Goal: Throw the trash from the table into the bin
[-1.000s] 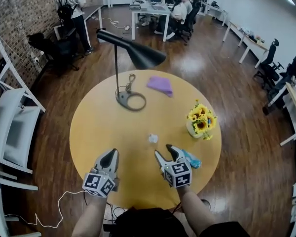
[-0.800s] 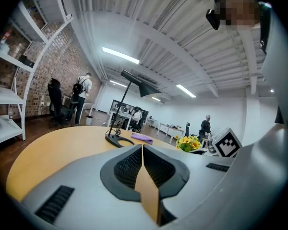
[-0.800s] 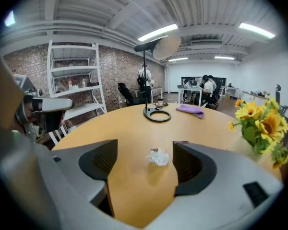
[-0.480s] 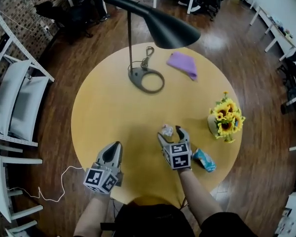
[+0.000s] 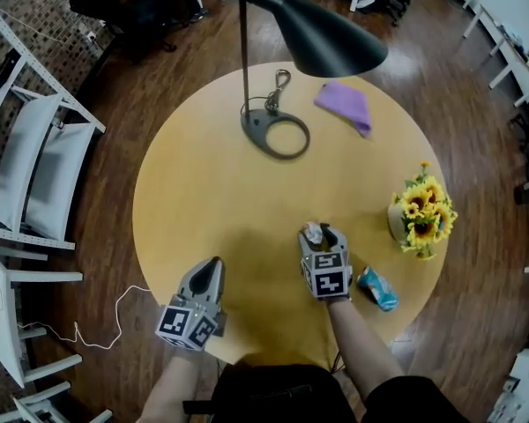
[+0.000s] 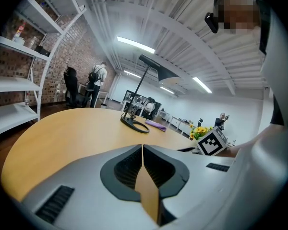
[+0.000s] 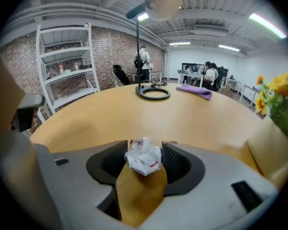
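Two pieces of trash show on the counter [image 5: 203, 192]: a crumpled paper wad [image 7: 144, 159] and a blue wrapper [image 5: 377, 289]. We find the wad to the left of the sunflowers [image 5: 423, 214], near them, low at the counter surface between the fingers of the right gripper [image 5: 322, 233]. Those fingers have just been closing and appear to press the wad on both sides. The wrapper lies on the person's side of the sunflowers, by the counter edge. The left gripper [image 5: 212, 264] hangs well left of the sunflowers, fingers closed on nothing. No bin is in view. We advise confirming a firm pinch through the wad's middle before lifting straight up, since loose paper may slip.
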A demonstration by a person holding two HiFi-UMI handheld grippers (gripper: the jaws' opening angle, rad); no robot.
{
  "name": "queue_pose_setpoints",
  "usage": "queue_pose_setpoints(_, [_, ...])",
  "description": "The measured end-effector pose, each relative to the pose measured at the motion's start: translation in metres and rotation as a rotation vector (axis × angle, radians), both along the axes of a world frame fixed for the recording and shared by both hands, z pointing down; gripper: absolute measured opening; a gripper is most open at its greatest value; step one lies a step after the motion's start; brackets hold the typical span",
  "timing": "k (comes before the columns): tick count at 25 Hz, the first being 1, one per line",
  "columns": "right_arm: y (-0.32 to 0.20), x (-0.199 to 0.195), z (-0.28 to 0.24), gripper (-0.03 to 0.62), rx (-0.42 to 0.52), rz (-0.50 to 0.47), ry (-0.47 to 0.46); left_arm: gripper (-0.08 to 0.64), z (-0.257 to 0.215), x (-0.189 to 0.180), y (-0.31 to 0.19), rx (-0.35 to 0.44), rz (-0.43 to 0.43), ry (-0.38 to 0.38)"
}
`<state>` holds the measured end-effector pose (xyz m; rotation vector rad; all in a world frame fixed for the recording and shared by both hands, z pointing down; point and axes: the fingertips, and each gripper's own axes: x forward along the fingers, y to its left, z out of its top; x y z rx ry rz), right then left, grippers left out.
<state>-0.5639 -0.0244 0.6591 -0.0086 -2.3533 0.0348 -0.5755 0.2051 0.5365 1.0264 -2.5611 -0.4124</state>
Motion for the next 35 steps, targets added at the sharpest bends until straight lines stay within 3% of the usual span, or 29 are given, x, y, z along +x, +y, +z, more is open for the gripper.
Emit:
queue_pose_setpoints(7, [0.012,-0.004,-0.037,0.224,0.017,0.008,-0.093,0.005,-0.014,0.011,0.024,0.014,-0.016,-0.028])
queue_pose_setpoints(13, [0.034,0.008,-0.083,0.224,0.032,-0.007,-0.184,0.005,-0.048,0.022,0.044,0.053,-0.015,-0.100])
queue_pose_setpoints(20, [0.054,0.054,-0.144,0.224,0.060,0.024,-0.355,0.005,-0.088,0.042,0.035,0.121,0.082,-0.207])
queue_pose_setpoints(26, [0.009,0.120,-0.178,0.224,0.106,0.169,-0.410,0.005,-0.111,0.069,-0.023,0.183,0.232,-0.244])
queue_pose_setpoints(29, [-0.034,0.168,-0.191,0.224,0.152,0.305,-0.440,0.005,-0.123,0.084,-0.070,0.218,0.348,-0.266])
queue_pose_setpoints(35, [-0.100,0.275,-0.211,0.224,0.217,0.502,-0.452,0.005,-0.146,0.141,-0.145,0.262,0.500,-0.297])
